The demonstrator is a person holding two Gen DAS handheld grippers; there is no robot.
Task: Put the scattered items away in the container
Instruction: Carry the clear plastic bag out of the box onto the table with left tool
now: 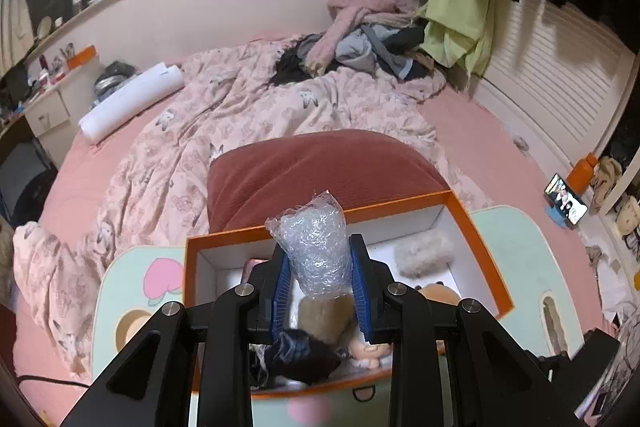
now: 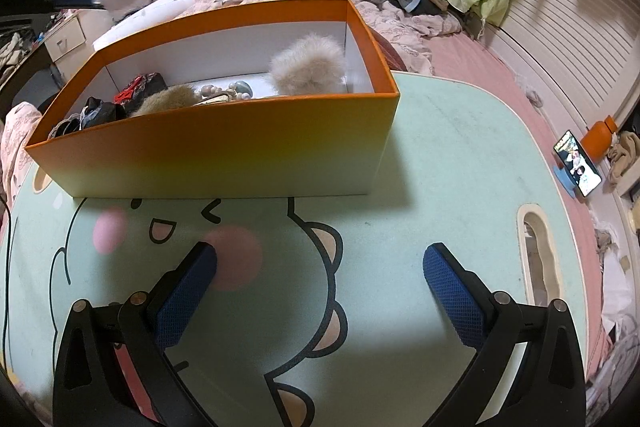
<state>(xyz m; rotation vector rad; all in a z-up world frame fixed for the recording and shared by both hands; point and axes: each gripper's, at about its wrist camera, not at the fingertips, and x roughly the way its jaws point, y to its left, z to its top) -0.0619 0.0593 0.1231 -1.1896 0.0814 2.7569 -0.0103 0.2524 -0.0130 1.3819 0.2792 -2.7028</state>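
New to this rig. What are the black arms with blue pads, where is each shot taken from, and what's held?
There is no robot here: a person holds a two-finger claw in each hand, and each claw has a fisheye camera looking forward along its fingers.

The left wrist view shows the left claw shut on a clear plastic bag of crinkled filler, held above the orange box.

The right wrist view shows the right claw wide open and holding nothing, over a mint-green lap table printed with a cartoon.

The table sits on a pink bed. The box stands on the table and already holds a fluffy beige puff, beads and dark fabric items.
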